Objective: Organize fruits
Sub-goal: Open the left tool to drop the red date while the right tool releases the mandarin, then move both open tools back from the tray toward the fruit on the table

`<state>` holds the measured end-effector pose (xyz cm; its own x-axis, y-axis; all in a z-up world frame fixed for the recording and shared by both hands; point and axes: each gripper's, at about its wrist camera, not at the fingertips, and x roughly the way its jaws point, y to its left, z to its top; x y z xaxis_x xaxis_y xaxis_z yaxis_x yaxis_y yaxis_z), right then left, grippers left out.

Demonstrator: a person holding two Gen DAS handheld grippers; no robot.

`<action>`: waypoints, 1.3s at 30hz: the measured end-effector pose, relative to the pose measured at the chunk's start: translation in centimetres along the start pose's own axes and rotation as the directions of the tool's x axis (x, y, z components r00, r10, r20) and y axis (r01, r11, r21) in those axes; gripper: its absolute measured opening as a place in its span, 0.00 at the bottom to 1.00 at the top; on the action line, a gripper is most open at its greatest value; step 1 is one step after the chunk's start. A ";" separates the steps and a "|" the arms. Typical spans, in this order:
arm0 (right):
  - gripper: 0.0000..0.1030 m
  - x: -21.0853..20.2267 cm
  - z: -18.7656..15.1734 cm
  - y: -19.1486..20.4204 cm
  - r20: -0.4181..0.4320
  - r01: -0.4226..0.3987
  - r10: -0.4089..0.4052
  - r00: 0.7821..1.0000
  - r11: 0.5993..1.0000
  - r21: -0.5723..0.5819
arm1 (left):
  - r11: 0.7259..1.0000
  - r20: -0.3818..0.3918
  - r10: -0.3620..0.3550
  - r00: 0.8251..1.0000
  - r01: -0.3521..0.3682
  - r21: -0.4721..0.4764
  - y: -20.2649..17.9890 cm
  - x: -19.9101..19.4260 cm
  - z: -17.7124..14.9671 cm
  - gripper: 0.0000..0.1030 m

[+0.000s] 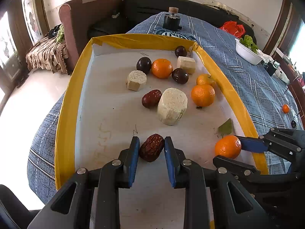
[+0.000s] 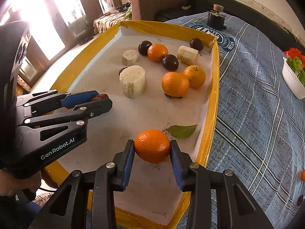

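Observation:
A white tray with a yellow rim (image 1: 64,126) (image 2: 211,95) lies on a blue checked cloth. My left gripper (image 1: 151,148) (image 2: 99,100) is shut on a wrinkled red date (image 1: 151,147) (image 2: 101,97) near the tray's front. To its right, my right gripper (image 2: 152,148) (image 1: 231,152) is shut on an orange (image 2: 152,146) (image 1: 227,146) close to the right rim. Further back lie several oranges (image 1: 203,95) (image 2: 175,84), dark plums (image 1: 144,64) (image 2: 170,62), pale cut chunks (image 1: 172,106) (image 2: 132,81) and another red date (image 1: 151,98).
A green leaf (image 1: 225,127) (image 2: 182,131) lies by the tray's right rim. On the cloth stand a dark jar with a cork (image 1: 171,20) (image 2: 216,18), a white bowl of greens (image 1: 247,52) (image 2: 293,80) and a stray orange (image 1: 285,108). An armchair (image 1: 85,19) stands beyond.

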<state>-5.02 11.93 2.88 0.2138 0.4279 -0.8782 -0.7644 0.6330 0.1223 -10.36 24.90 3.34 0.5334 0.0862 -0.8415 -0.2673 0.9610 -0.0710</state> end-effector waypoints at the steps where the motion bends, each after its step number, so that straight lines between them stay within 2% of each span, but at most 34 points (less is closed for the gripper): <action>1: 0.41 0.0 0.0 -0.1 0.002 -0.002 0.002 1.000 1.000 0.002 | 1.000 0.000 0.002 1.000 -0.002 0.002 0.0 0.0 0.0 0.25; 6: 0.42 -0.3 -0.1 -0.2 0.005 -0.003 0.003 1.000 1.000 0.010 | 1.000 -0.001 0.011 1.000 -0.011 0.004 -0.1 0.0 0.1 0.26; 10: 0.50 -0.8 -0.3 -0.1 0.019 0.002 -0.002 1.000 1.000 0.010 | 1.000 0.001 0.017 1.000 -0.017 0.002 0.0 0.0 0.0 0.32; 15: 0.51 -1.3 -0.5 0.2 0.029 0.005 -0.005 1.000 1.000 0.006 | 1.000 0.001 0.022 1.000 -0.022 -0.003 0.0 -0.1 0.0 0.36; 18: 0.55 -1.6 -0.6 0.3 0.040 0.010 -0.010 0.999 1.000 0.002 | 1.000 0.000 0.025 1.000 -0.025 -0.008 0.1 -0.2 -0.1 0.42; 20: 0.56 -1.9 -0.8 0.3 0.048 0.013 -0.013 0.999 1.000 0.001 | 1.000 -0.001 0.025 1.000 -0.025 -0.012 0.2 -0.3 -0.2 0.43; 23: 0.57 -2.2 -1.0 0.2 0.053 0.014 -0.014 0.998 1.000 0.007 | 1.000 0.001 0.025 1.000 -0.025 -0.011 0.1 -0.5 -0.2 0.45; 27: 0.57 -2.5 -1.2 0.2 0.060 0.017 -0.017 0.998 1.000 0.010 | 1.000 0.010 0.029 1.000 -0.029 -0.008 -0.1 -0.9 -0.3 0.52; 39: 0.59 -4.2 -1.8 -0.1 0.093 0.027 -0.028 0.995 1.000 0.016 | 0.999 0.043 0.047 0.998 -0.046 -0.012 -0.9 -2.0 -0.1 0.59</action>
<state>-6.98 8.91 5.71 0.2910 0.4678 -0.8346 -0.7487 0.6544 0.1057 -11.22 23.86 5.02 0.5543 0.1420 -0.8201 -0.3010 0.9529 -0.0385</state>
